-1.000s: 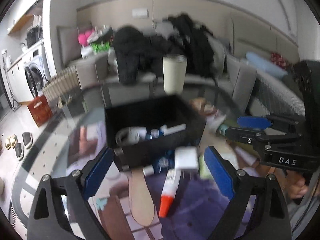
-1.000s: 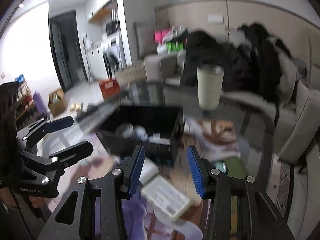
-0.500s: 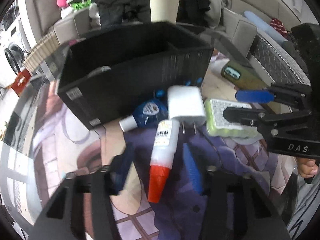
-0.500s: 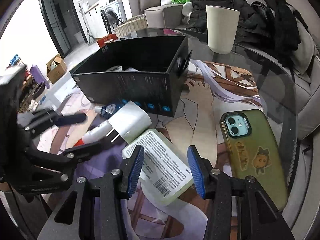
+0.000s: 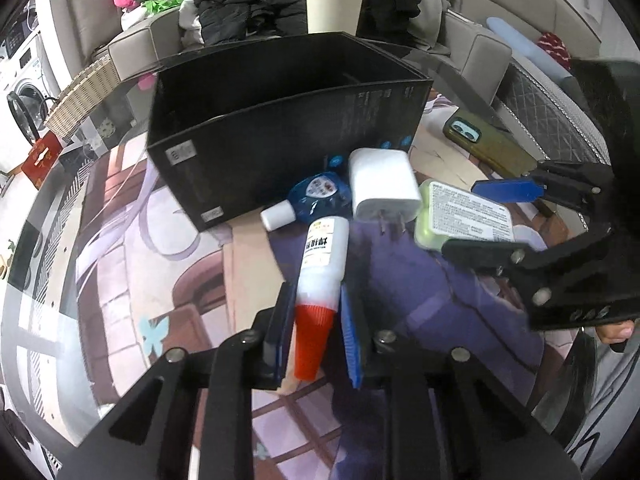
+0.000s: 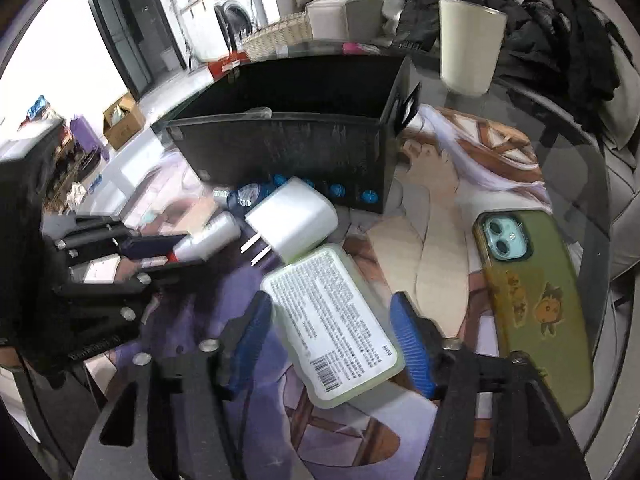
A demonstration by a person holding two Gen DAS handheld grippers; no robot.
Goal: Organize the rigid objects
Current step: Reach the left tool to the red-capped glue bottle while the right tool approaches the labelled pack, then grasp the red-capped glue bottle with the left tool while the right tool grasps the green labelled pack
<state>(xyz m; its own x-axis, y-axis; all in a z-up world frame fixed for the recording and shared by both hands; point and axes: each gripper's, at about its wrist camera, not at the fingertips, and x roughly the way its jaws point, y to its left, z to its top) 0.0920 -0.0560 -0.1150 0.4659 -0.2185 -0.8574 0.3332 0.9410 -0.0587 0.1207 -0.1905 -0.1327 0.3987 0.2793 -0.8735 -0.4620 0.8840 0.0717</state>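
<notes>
From the left wrist camera, the left gripper (image 5: 316, 320) points down at the glass table (image 5: 52, 216), its blue pads closed tight on the neck and red cap of a white glue bottle (image 5: 322, 268). The bottle lies flat on the printed mat (image 5: 132, 264), its base toward the black box (image 5: 280, 120). Just beyond the base sit a blue correction-tape dispenser (image 5: 316, 196) with a white cap and a white plug-in charger (image 5: 382, 188), both close against the box's front wall. To the right of the charger lies a pale green case (image 5: 464, 216) with a printed label, and the right gripper (image 5: 496, 216) reaches in around it, one blue pad above it and a black finger below. Farther right, a phone in an olive case (image 5: 492, 144) lies on the table. A cream cup (image 5: 334, 6) stands behind the box.

From the right wrist camera, the right gripper (image 6: 336, 340) straddles the pale green case (image 6: 332, 324). Its jaws are opening, and a gap shows between the case and the pad on each side, so nothing is gripped. The case lies flat on the mat, touching the charger (image 6: 292, 220) at its far end. The olive phone (image 6: 536, 300) lies camera-up to the right, apart from the case. On the left, blurred, the left gripper (image 6: 160, 248) has the glue bottle (image 6: 208, 236) between its fingers. The black box (image 6: 288, 136) stands beyond the charger, with the cream cup (image 6: 468, 44) behind its right corner.
</notes>
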